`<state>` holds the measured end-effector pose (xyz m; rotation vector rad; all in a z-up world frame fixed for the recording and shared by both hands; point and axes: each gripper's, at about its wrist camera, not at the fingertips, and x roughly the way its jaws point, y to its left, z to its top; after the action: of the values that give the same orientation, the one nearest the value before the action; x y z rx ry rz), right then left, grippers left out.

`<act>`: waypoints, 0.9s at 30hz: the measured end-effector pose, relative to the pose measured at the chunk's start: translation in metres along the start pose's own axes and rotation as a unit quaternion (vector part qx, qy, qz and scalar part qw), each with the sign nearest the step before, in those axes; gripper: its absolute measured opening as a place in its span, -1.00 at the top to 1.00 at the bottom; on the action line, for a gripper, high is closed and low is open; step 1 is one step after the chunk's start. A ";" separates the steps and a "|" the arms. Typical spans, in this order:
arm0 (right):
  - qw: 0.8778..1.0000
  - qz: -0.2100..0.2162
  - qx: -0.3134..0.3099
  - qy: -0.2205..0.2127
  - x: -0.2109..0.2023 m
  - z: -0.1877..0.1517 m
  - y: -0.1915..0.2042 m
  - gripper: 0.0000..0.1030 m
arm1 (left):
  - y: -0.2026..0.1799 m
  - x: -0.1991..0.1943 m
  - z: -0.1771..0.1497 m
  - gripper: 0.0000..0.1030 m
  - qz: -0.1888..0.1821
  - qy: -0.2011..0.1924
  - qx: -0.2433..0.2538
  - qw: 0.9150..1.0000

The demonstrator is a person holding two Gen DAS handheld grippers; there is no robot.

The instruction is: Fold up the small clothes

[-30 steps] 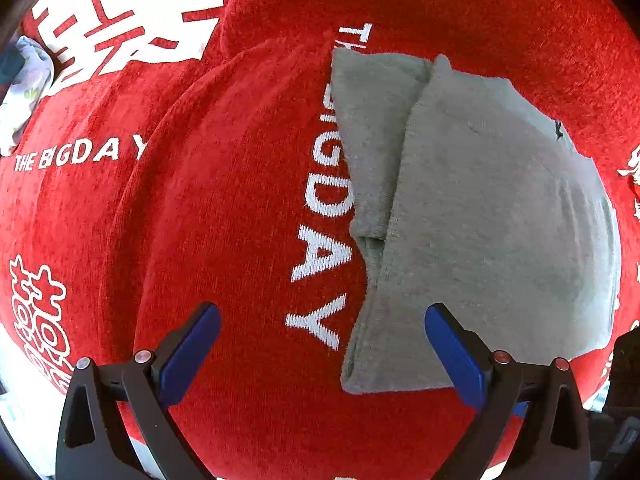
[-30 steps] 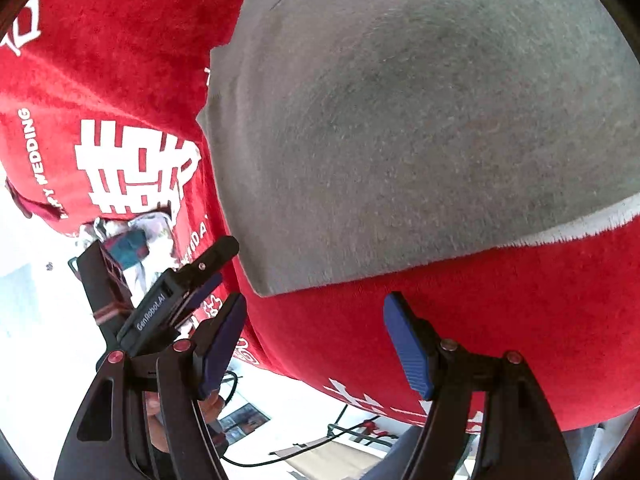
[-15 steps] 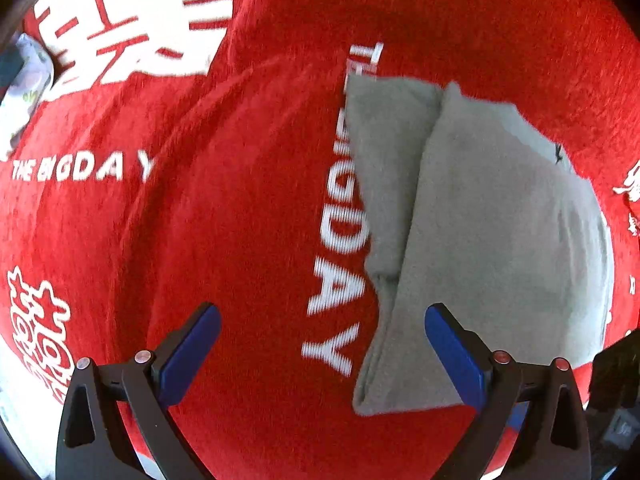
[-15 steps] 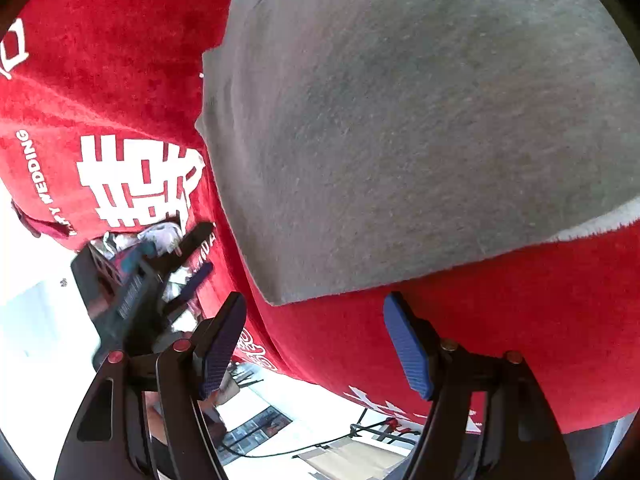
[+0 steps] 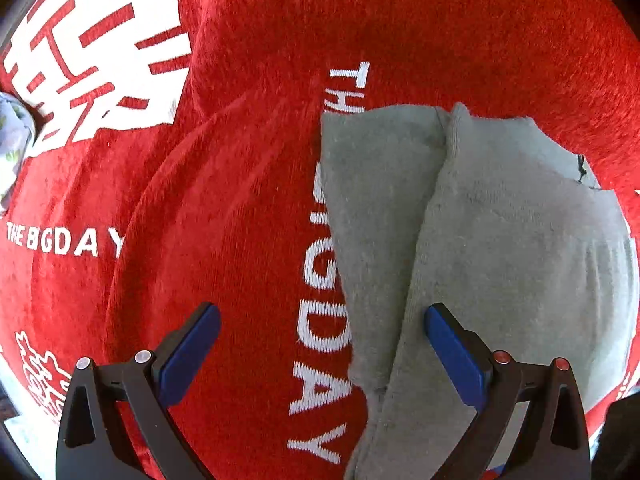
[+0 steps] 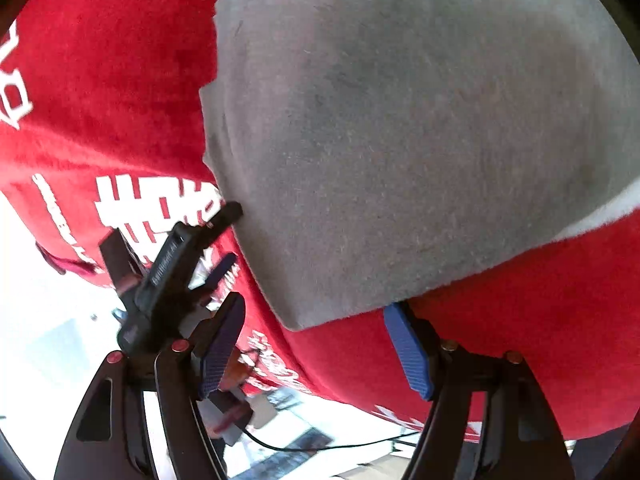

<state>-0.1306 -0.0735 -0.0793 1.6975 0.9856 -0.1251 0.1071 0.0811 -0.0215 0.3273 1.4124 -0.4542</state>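
A grey garment [image 5: 500, 248] lies folded on a red cloth with white lettering [image 5: 224, 216]; its left edge overlaps the word "BIGDAY". My left gripper [image 5: 320, 352] is open, its fingers straddling the garment's near left edge, right pad [image 5: 452, 352] over the grey fabric. In the right wrist view the same grey garment [image 6: 400, 140] fills the frame. My right gripper [image 6: 316, 344] is open at the garment's near corner, the right pad [image 6: 408, 348] tucked just under its edge. The left gripper also shows in the right wrist view [image 6: 176, 264], at the garment's left edge.
The red cloth [image 6: 100, 92] covers the whole surface and drops off at its near edge [image 6: 360, 392]. A pale patterned cloth [image 5: 12, 136] lies at the far left. A bright floor with a cable [image 6: 280, 444] shows below the edge.
My left gripper has moved forward, so the garment's near edge now lies between its fingers. My right gripper has closed in on the garment's near corner.
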 end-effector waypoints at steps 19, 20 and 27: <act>0.992 0.119 -0.024 -0.023 0.004 0.022 0.054 0.83 | 0.046 -0.002 0.002 -0.98 -0.179 0.055 -0.030 0.982; 0.991 0.120 -0.048 -0.019 -0.002 0.022 0.062 0.83 | 0.047 -0.001 0.003 -0.98 -0.199 0.060 -0.032 0.978; 0.990 0.073 -0.123 0.018 -0.004 0.017 0.081 0.83 | 0.012 -0.002 0.019 -0.98 -0.335 0.089 -0.045 0.937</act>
<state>-0.0735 -0.0928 -0.0231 1.5418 0.8614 0.1204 0.1294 0.0826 -0.0176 -0.2116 1.7042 -0.9285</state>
